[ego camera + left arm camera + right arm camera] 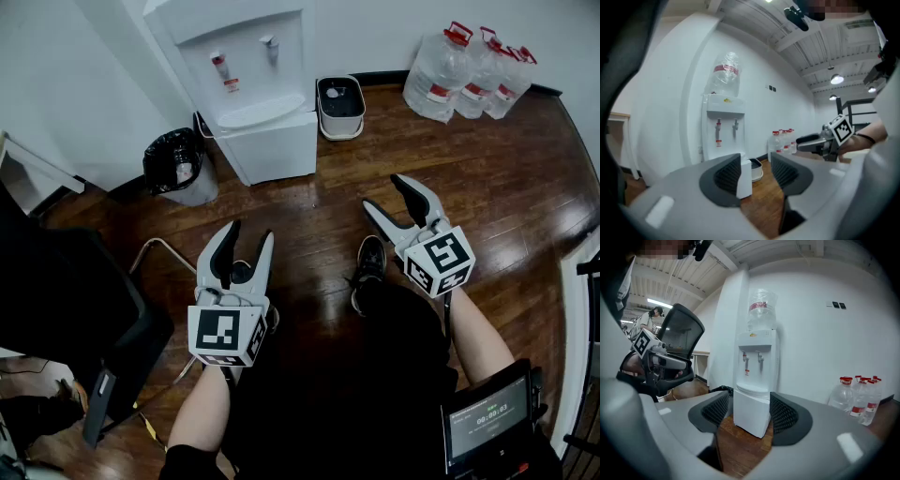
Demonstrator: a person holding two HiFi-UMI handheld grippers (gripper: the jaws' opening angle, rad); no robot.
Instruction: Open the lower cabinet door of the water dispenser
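- Against the white wall (112, 84): water dispenser (246, 84), lower cabinet door (279, 150) shut.
- Well short of it, over the wooden floor (319, 220): left gripper (252, 231) and right gripper (381, 191), jaws apart, holding nothing.

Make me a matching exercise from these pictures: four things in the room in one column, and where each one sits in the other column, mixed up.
Things
1. water dispenser
2. black-bagged trash bin
3. red-capped water bottles
4. small white bin

Places, as the head view shows them
A. grouped by the wall at far right
B. against the white wall, with two taps above a tray
C. on the floor just left of the dispenser
D. on the floor just right of the dispenser

Pairs: 1-B, 2-C, 3-A, 4-D
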